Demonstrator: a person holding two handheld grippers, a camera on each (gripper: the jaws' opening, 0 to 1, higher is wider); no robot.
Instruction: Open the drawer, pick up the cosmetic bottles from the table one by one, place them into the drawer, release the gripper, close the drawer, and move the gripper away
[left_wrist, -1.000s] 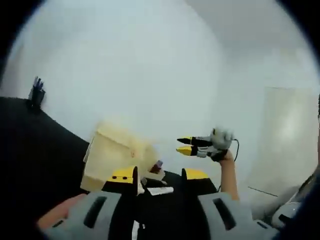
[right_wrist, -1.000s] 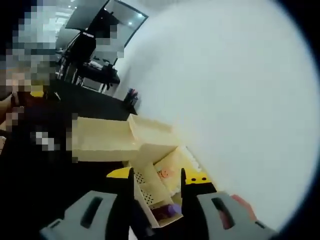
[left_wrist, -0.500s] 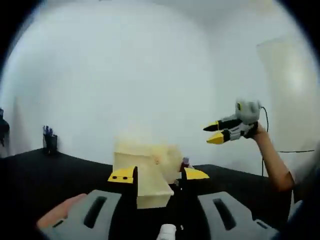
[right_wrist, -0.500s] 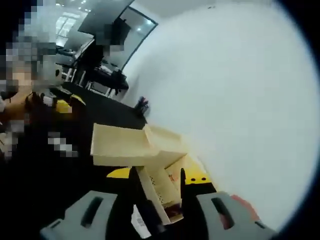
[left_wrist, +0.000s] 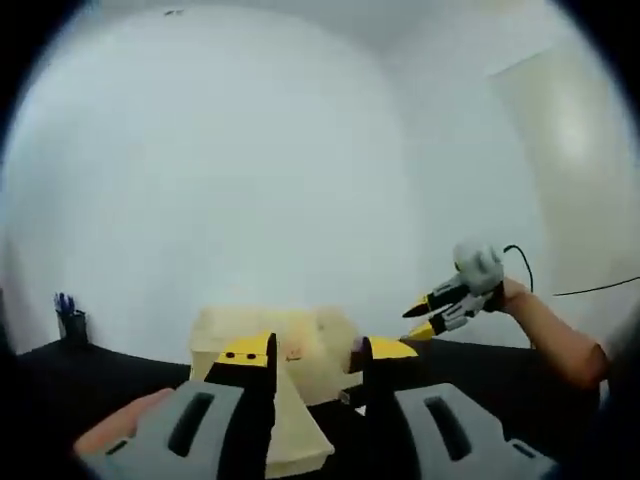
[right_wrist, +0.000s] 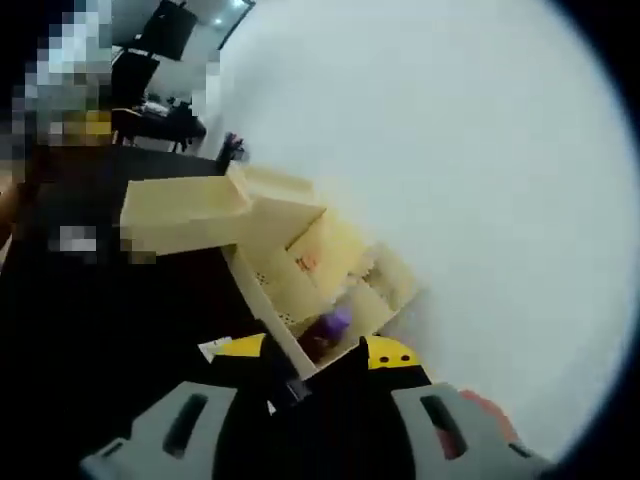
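Note:
A cream drawer unit (left_wrist: 262, 335) stands on the black table, and its open drawer (left_wrist: 296, 445) reaches toward me between the jaws of my left gripper (left_wrist: 317, 352), which is open and holds nothing. My right gripper (left_wrist: 417, 320), held in a hand, hovers just right of the unit with its yellow tips slightly apart. In the right gripper view the unit (right_wrist: 195, 205) lies up and to the left. A purple-capped bottle (right_wrist: 333, 322) rests in the open drawer (right_wrist: 285, 290) just beyond my right gripper (right_wrist: 315, 350), which is open. A dark blurred shape sits low between its jaws.
A pen holder (left_wrist: 68, 323) stands at the table's far left against the white wall, and shows again in the right gripper view as a pen holder (right_wrist: 232, 147). A white label (right_wrist: 213, 349) lies by the right gripper's left jaw. Dark office furniture (right_wrist: 150, 105) stands far behind.
Both cameras have swung. In the left gripper view the right gripper has dropped lower, close to the drawer unit. In the right gripper view the purple-capped bottle now sits ahead of the jaws.

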